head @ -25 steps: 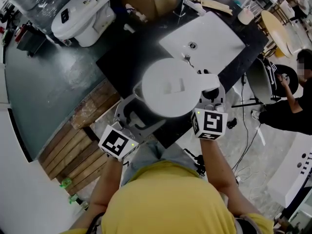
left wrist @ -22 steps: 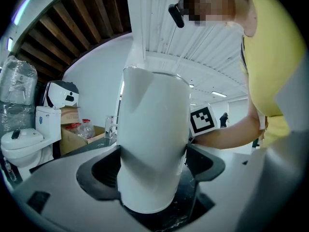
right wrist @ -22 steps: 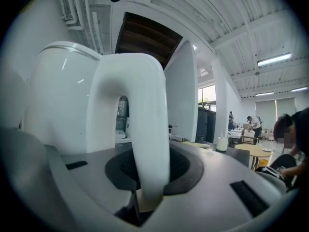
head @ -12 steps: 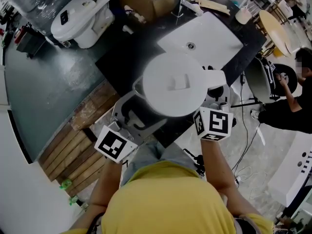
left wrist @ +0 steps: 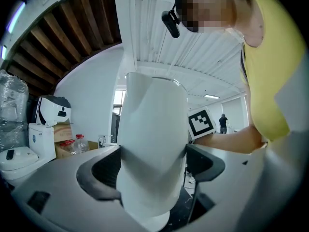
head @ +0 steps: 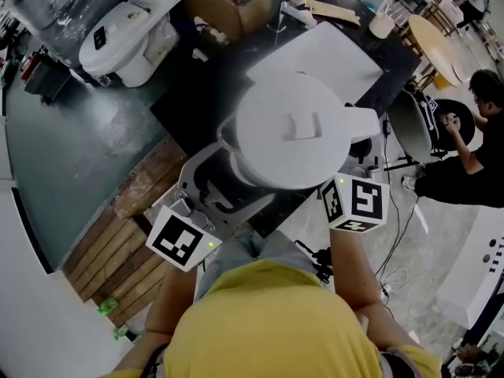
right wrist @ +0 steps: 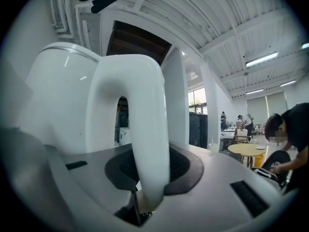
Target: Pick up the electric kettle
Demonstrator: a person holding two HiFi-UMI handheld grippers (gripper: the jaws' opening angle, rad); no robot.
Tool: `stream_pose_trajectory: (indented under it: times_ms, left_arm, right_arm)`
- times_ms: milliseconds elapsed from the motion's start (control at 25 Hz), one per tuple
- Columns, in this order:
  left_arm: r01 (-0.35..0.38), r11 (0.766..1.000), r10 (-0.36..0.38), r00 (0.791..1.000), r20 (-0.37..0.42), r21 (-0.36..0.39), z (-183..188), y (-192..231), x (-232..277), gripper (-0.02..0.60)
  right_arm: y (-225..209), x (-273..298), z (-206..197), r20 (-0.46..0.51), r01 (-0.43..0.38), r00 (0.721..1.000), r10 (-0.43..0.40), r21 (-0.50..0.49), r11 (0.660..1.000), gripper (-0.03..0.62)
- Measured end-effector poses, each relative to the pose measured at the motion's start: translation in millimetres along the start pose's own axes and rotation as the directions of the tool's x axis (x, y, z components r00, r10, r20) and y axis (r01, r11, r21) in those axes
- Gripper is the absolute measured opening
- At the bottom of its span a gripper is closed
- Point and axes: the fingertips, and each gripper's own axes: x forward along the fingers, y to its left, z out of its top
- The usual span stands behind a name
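Since a second ago, the white plastic electric kettle (head: 291, 128) has risen toward the head camera, above the black counter (head: 193, 93), and now hides more of the white sink (head: 346, 57). The left tool (left wrist: 152, 175) clamps its body, jaws spread wide. The right tool (right wrist: 149, 170) is closed on its looped handle (right wrist: 145, 124).

One white electric kettle (head: 291, 128); two grippers, a left gripper (left wrist: 153, 166) and a right gripper (right wrist: 152, 168); one white basin (head: 346, 53); one cardboard box (head: 228, 2); one round table (head: 445, 50).
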Motion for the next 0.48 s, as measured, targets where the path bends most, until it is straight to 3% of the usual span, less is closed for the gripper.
stream_pose_trajectory:
  times_ms: [480]
  left_arm:
    - [0.048,0.999,-0.048,0.999,0.018,0.017,18,-23,5,0.43]
  right_arm:
    - [-19,-26,18,0.009,0.047,0.999,-0.047,0.003,0.999,0.084]
